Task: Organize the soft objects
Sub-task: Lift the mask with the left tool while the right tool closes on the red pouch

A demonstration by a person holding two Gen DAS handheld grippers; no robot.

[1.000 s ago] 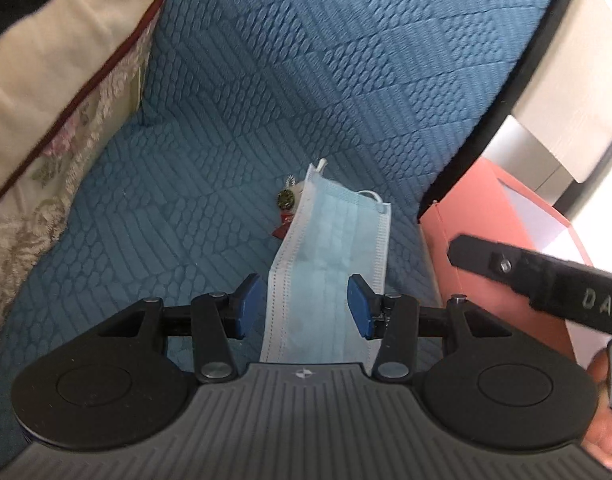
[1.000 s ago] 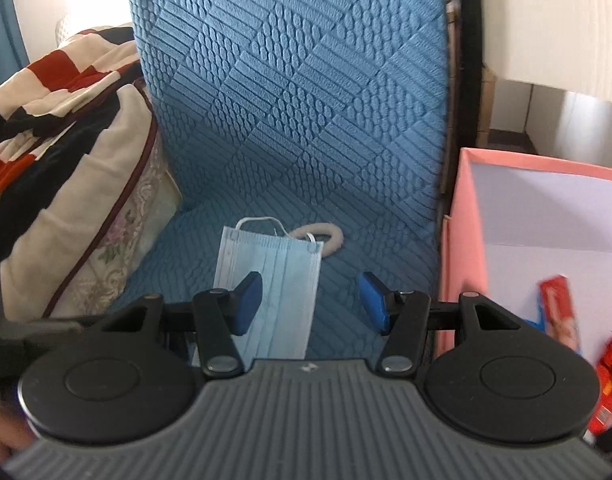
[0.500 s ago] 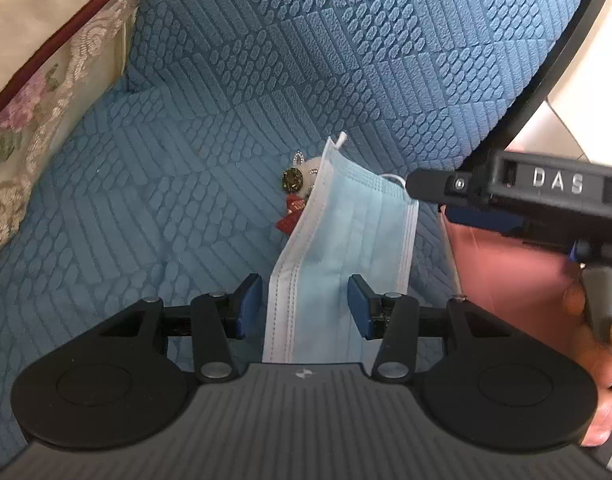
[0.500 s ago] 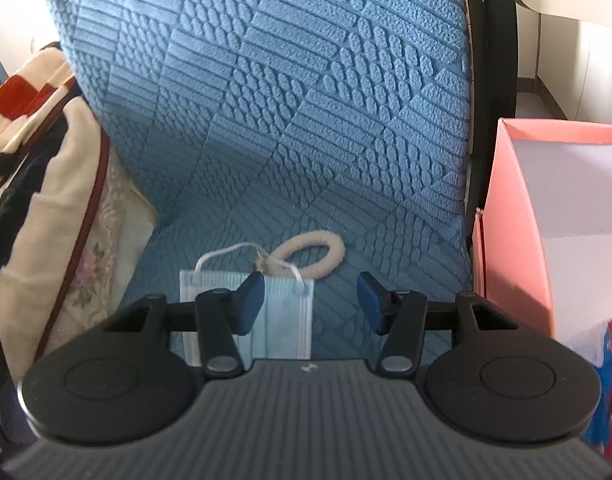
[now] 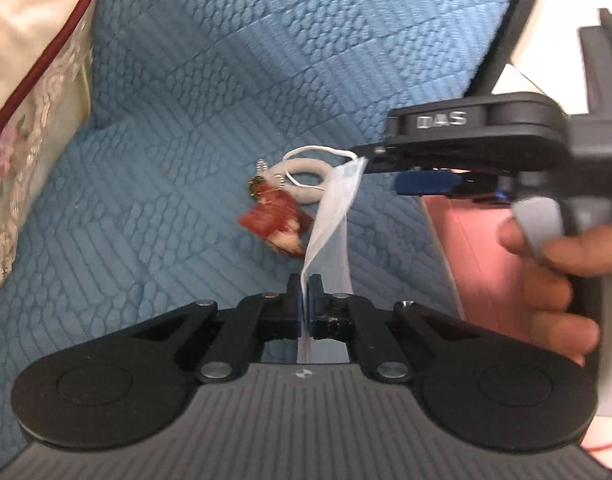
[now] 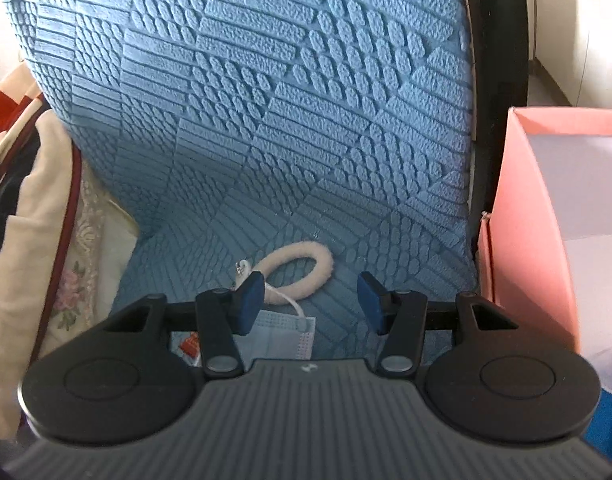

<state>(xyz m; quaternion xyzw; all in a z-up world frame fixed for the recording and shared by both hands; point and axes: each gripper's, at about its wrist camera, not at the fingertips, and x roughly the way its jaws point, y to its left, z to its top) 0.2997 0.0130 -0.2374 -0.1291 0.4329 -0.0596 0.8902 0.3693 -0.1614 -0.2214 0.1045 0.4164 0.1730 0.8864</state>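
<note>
While L gripper (image 5: 304, 300) pinches mask (image 5: 333, 208) beside red charm (image 5: 274, 220), R gripper (image 6: 310, 302) gapes empty over scrunchie (image 6: 296, 270).

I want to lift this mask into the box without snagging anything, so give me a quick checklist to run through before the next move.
1. Left hand-held gripper shut on the face mask: ok, its jaws have just closed with the mask edge pinched between them.
2. Right hand-held gripper free: ok, open, nothing between the pads.
3. Mask clear of the red charm: cannot tell, they overlap in the left view.
4. Ear loop clear of the fluffy hair tie: not ok, it lies across it.
5. Pink box within reach: ok, beside the seat.
</note>
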